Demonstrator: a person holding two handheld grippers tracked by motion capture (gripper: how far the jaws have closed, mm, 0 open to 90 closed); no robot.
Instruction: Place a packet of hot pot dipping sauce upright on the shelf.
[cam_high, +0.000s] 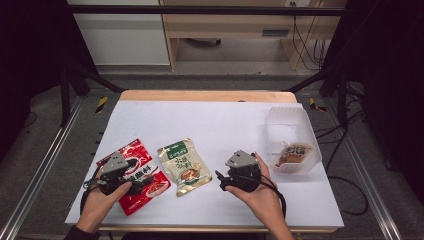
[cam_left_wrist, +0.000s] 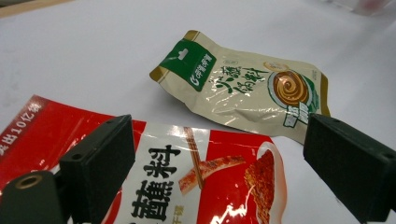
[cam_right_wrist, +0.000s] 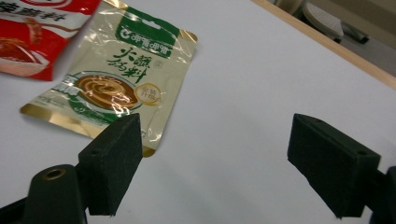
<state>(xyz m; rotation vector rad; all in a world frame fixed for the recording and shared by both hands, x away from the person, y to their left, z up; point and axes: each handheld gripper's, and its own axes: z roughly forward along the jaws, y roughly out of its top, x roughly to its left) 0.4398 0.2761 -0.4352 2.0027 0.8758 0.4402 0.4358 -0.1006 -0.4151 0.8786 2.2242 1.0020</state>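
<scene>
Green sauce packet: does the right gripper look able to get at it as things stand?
Probably yes. The right gripper is open and faces the green sauce packet, which lies flat on the white table with only bare surface between them. The red packet lies beside it, apart.

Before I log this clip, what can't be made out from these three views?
- Red sauce packet: in the high view the left gripper and hand cover part of it; the left gripper view cuts it off at the bottom edge.
- Packet in the clear plastic tub: high view, label too small to read.
- Green-and-cream sauce packet: right gripper view, a jaw hides its near corner.
</scene>
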